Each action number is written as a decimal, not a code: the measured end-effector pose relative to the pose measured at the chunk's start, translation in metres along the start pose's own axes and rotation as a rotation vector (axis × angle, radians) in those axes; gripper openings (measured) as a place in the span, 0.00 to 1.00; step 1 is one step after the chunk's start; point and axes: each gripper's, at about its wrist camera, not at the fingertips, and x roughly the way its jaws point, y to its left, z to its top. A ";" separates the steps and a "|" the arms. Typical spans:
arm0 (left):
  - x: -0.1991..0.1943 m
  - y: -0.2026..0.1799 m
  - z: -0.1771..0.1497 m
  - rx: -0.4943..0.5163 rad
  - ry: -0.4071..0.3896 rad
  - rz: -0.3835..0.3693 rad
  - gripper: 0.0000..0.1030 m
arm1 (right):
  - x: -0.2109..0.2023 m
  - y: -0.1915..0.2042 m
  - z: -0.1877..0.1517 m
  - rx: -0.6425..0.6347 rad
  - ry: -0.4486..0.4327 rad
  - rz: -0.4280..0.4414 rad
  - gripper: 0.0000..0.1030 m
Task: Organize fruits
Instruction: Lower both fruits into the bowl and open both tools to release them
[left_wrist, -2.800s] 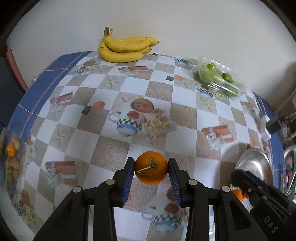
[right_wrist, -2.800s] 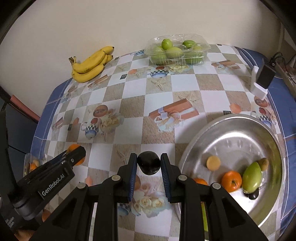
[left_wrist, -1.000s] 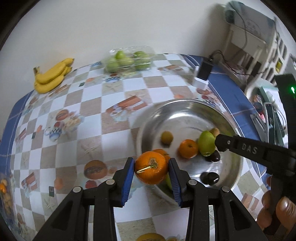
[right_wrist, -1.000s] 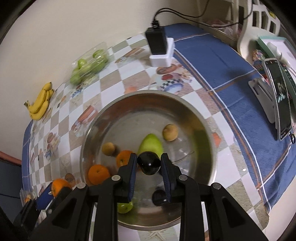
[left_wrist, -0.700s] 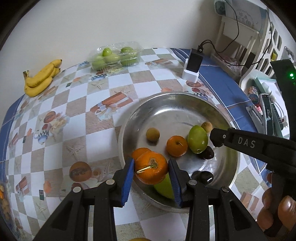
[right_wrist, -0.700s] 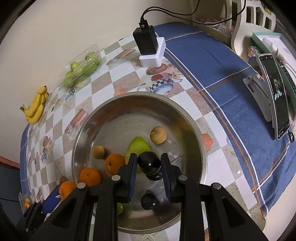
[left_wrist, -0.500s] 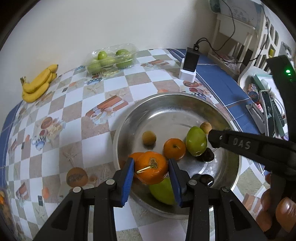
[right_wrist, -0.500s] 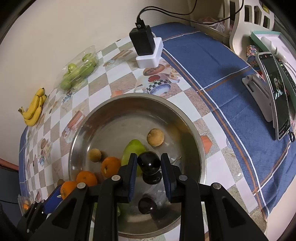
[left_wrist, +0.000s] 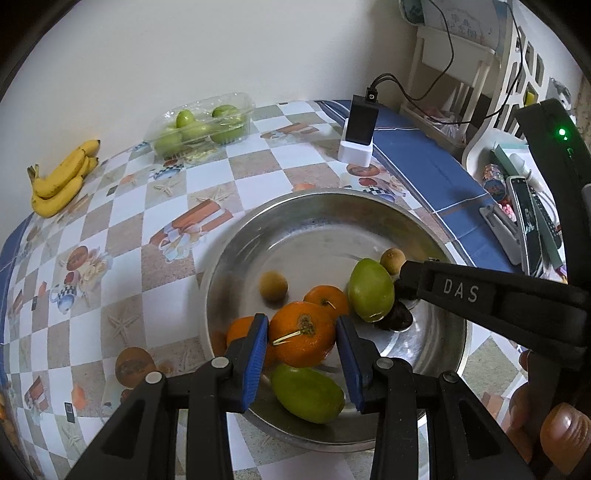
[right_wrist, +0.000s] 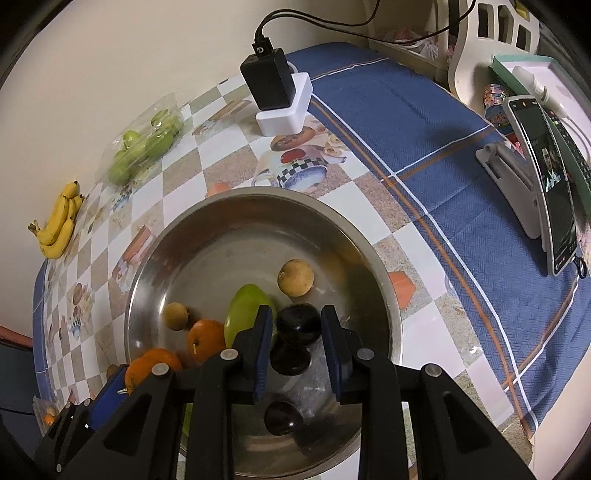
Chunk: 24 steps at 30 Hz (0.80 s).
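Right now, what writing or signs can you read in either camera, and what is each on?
"DAS": white letters on the right tool's black arm.
Phone screen: lit, too small to read.
Boxes beyond the table: print too blurred.
Tablecloth: pictures only, no words.

Plain cream wall (left_wrist: 229, 48) fills the upper half of the left wrist view, unmarked, evenly lit with soft light and no hard shadows. Table pushed against it, covered by a tablecloth (left_wrist: 122, 236): checkered beige and white squares printed with teapots, starfish and gift boxes, with a blue woven border (right_wrist: 399, 122) crossed by white and orange lines at the right. Upper right of the left wrist view: a white shelf unit (left_wrist: 454, 55) with black cables (left_wrist: 443, 70) hanging across it. Beside it a white cut-out chair back (right_wrist: 491, 29), upper right of the right wrist view. Floor not visible.
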 end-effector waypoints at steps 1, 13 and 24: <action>0.000 0.000 0.000 -0.001 0.001 -0.003 0.39 | 0.000 0.000 0.000 0.000 -0.001 -0.001 0.27; -0.004 0.005 0.002 -0.024 -0.008 -0.018 0.46 | -0.006 0.002 0.001 -0.006 -0.018 0.003 0.28; -0.005 0.065 -0.001 -0.256 0.068 0.126 0.56 | -0.002 0.013 -0.003 -0.051 0.009 0.025 0.28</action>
